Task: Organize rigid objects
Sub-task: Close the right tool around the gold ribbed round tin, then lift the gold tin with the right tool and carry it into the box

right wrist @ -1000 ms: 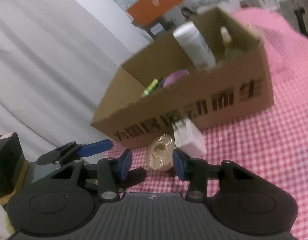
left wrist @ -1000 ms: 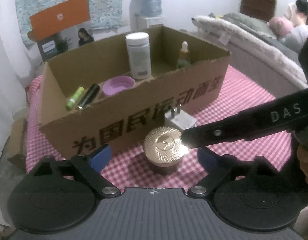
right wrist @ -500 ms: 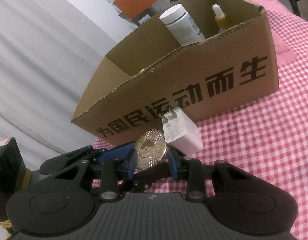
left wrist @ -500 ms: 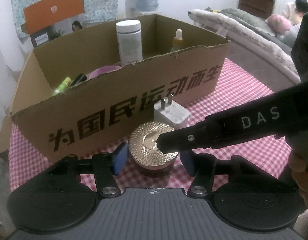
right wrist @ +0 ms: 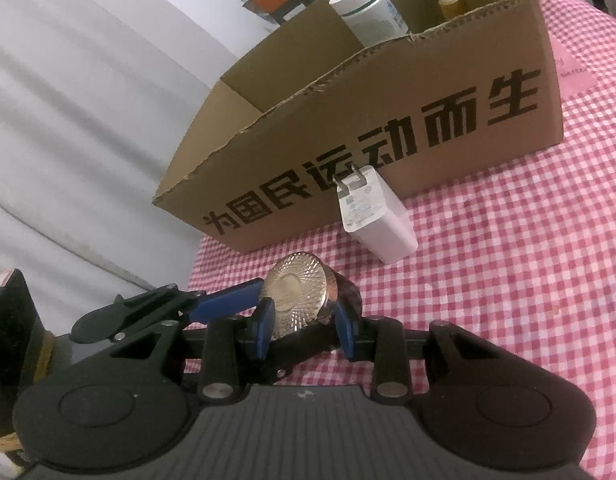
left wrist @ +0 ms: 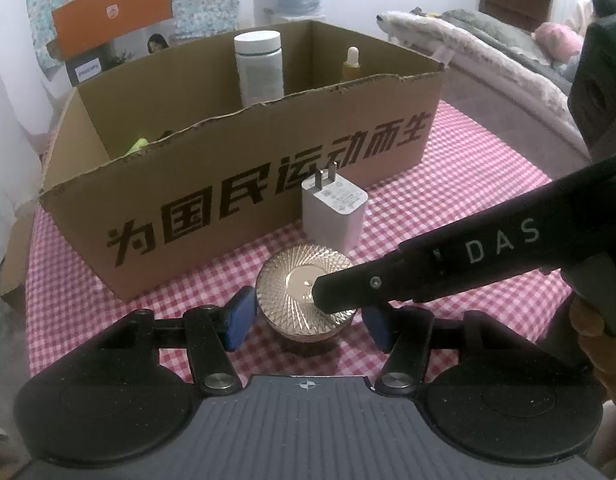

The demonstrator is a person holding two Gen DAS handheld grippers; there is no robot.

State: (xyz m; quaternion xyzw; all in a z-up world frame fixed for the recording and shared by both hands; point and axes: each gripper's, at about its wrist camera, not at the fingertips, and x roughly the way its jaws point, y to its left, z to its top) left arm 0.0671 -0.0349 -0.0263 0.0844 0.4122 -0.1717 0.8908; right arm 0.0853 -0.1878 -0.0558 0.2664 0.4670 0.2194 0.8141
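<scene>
— What is worrying you most, starting with the big things?

— The surface (left wrist: pixel 467 184) is wearing a loose checked cloth, so anything I drag is going to be pulling it along. The box (left wrist: pixel 248 184) is standing just behind my work, and I am risking a knock against its torn front wall when lifting.

— And the charger (left wrist: pixel 333 216)?

— It is standing upright just beyond the jar (left wrist: pixel 292 292), apart from it but near. A forward nudge is going to be tipping it over.

— Where is the jar itself?

— It is sitting on the cloth in front of the box, not in it. My right gripper (right wrist: pixel 304 324) has just been closing and is pinching narrowly across the gold lid. My left gripper (left wrist: pixel 308 320) has just been closing around the body; one pad is touching, the other I cannot tell.

— So the danger?

— Two grips are crowding one small jar. If the left is only half seated, the jar is likely slipping or tilting, or the lid is coming loose.
</scene>
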